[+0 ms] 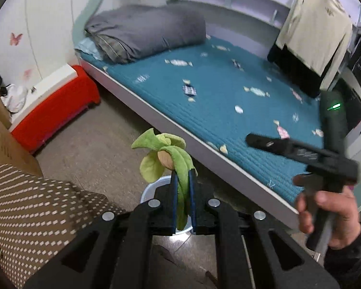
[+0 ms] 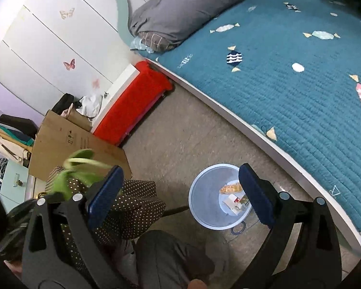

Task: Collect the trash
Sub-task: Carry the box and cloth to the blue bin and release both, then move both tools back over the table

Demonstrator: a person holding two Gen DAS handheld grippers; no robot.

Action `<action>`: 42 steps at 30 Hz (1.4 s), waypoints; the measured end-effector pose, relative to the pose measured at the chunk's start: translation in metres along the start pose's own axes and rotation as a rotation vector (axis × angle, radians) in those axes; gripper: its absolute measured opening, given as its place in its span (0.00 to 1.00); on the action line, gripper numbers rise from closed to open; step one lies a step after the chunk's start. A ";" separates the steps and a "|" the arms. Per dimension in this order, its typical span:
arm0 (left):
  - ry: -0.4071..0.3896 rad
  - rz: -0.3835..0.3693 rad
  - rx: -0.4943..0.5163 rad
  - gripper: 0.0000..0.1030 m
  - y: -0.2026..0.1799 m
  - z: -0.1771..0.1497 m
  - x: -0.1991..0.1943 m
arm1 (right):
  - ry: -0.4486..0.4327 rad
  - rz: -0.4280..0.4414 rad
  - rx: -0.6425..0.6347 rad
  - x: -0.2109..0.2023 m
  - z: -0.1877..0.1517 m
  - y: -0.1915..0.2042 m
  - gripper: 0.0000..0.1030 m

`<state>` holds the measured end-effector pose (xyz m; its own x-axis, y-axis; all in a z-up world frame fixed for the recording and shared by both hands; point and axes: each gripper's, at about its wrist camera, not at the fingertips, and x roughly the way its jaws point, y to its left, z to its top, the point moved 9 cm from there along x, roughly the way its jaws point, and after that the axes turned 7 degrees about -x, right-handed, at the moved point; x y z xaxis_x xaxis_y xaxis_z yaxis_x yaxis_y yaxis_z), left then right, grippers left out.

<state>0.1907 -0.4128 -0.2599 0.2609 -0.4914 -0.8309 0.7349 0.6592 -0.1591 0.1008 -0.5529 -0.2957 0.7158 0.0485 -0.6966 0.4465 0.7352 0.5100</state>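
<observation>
Green plush fabric, a soft toy with leaf-shaped flaps (image 1: pixel 170 154), is clamped between the blue pads of the left gripper (image 1: pixel 183 180), which hides nearly all of the pale blue bin (image 1: pixel 149 189) on the floor beneath. From the right wrist view the right gripper (image 2: pixel 180 180) stands wide apart and empty above that bin (image 2: pixel 204 219), whose contents are only partly legible: a bread-like piece and small wrappers. Markings on the cardboard box (image 2: pixel 79 144) beside the red bench (image 2: pixel 132 106) are too small to read.

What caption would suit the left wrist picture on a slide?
Left tool pinching a green plush toy above a pale blue bin beside the bed.
</observation>
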 end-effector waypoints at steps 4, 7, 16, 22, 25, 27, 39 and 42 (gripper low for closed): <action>0.083 0.029 0.033 0.54 0.000 -0.001 0.038 | -0.028 0.023 0.004 -0.010 0.005 0.009 0.92; 0.055 0.092 0.037 0.88 0.011 0.001 0.048 | -0.044 0.039 -0.012 -0.015 0.008 0.022 0.92; -0.012 0.125 -0.057 0.91 0.040 -0.005 0.005 | -0.113 0.034 -0.093 -0.031 0.011 0.062 0.94; -0.115 0.146 -0.091 0.91 0.052 -0.001 -0.048 | -0.178 -0.009 -0.204 -0.048 0.017 0.095 0.94; -0.154 0.145 -0.122 0.91 0.055 0.001 -0.070 | -0.184 0.002 -0.256 -0.056 0.016 0.116 0.94; -0.174 0.154 -0.139 0.92 0.060 0.002 -0.083 | -0.191 -0.001 -0.285 -0.061 0.015 0.129 0.94; -0.315 0.187 -0.245 0.92 0.096 -0.021 -0.170 | -0.168 0.088 -0.468 -0.075 -0.007 0.222 0.94; -0.352 0.214 -0.276 0.92 0.109 -0.031 -0.192 | -0.156 0.117 -0.520 -0.076 -0.018 0.248 0.94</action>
<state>0.2016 -0.2285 -0.1340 0.6183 -0.4595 -0.6376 0.4607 0.8692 -0.1797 0.1478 -0.3621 -0.1249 0.8336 0.0783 -0.5467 0.0634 0.9698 0.2355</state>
